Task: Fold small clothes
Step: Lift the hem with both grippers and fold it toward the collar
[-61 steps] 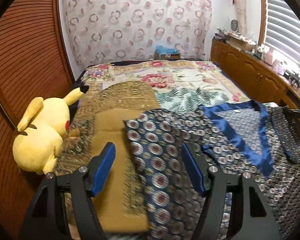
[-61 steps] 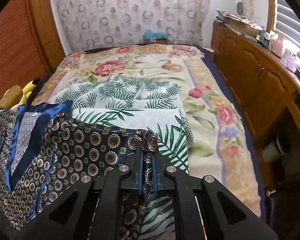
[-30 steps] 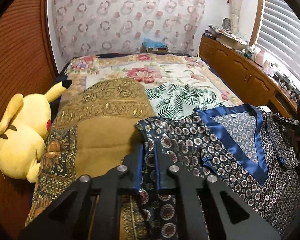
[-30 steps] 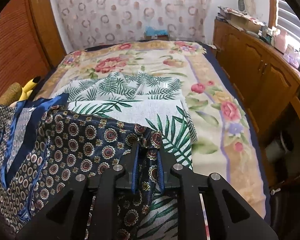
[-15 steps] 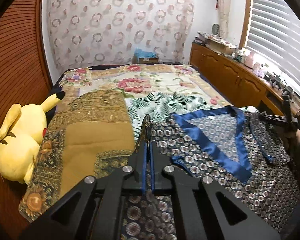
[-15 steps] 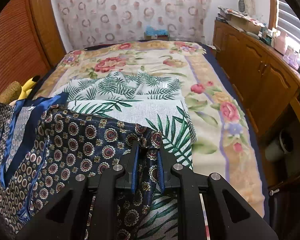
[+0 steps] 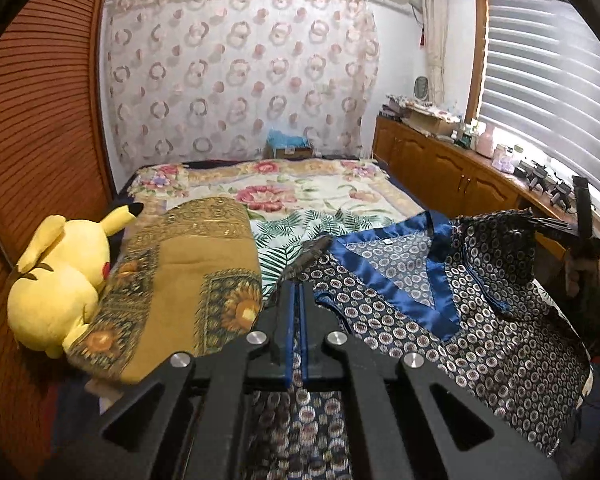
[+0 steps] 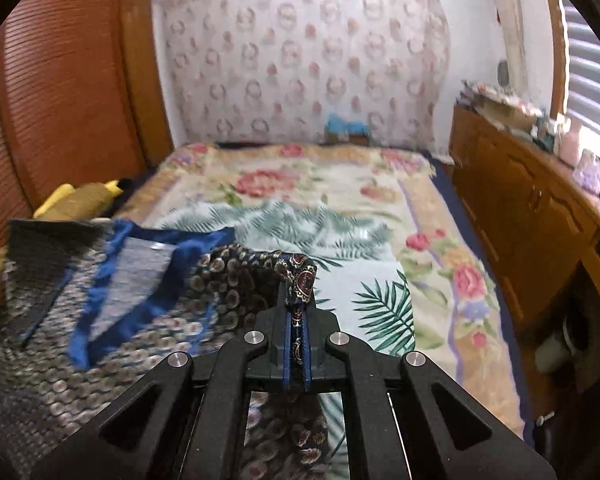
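Over the bed (image 8: 380, 200), both grippers' fingers are clamped on the patterned top (image 7: 440, 320): left gripper (image 7: 296, 292) pinches one edge, right gripper (image 8: 296, 300) the other, the cloth raised between them beside a yellow plush (image 7: 60, 276).

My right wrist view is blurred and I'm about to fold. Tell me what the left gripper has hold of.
Observer: The left gripper is shut on the left edge of the patterned blue-collared top.
Operator: Report what lies beyond that edge.
Observer: A mustard patterned cloth lies flat beside the top, with a yellow Pikachu plush against its outer side.
Operator: Now describe my end as seen from there.
Observer: The top's dark sleeve is raised off the bed and hangs down from the right gripper.
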`<move>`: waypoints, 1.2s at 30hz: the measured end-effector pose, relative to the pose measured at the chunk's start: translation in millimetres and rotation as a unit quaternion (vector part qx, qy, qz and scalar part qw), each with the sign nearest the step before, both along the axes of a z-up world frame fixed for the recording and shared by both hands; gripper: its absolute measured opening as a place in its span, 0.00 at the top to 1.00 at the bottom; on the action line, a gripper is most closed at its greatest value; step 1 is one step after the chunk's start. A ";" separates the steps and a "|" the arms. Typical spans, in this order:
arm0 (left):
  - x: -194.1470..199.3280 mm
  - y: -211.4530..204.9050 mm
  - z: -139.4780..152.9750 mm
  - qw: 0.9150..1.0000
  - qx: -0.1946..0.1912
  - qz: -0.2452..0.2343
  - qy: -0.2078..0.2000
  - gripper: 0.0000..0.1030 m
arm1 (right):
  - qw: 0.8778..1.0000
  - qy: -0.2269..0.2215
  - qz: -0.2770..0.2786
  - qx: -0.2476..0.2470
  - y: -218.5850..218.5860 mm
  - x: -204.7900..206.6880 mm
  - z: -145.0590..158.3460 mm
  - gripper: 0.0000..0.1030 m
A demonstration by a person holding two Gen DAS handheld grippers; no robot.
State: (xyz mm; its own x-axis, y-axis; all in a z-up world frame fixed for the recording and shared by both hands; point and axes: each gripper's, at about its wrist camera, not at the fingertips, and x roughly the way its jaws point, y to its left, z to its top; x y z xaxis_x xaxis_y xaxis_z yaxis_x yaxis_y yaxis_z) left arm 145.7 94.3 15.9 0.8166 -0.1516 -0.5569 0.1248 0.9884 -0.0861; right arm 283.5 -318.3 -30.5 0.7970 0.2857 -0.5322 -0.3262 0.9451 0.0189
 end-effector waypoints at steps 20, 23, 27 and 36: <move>7.0 22.3 -22.8 0.999 0.034 0.015 0.016 0.64 | 0.999 -0.039 0.018 -0.002 19.2 -104.4 -14.3 0.99; 40.8 23.3 -31.3 0.998 0.046 0.019 0.034 0.64 | 0.999 -0.032 0.018 -0.005 22.6 -98.4 -20.8 0.99; 81.0 26.3 -47.7 0.997 0.044 0.023 0.063 0.64 | 0.999 -0.029 0.024 -0.018 31.1 -94.7 -26.8 0.99; 128.4 24.8 -69.0 0.994 0.010 0.021 0.105 0.64 | 1.000 -0.020 0.021 -0.011 23.3 -92.3 -32.6 0.99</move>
State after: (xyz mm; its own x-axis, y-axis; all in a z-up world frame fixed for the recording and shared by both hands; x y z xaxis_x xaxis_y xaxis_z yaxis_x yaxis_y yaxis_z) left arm 274.1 119.0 -53.2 0.6867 -0.1069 -0.7190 0.0647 0.9942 -0.0861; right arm 191.2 -295.0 -63.1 0.8060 0.3076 -0.5057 -0.3650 0.9309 -0.0155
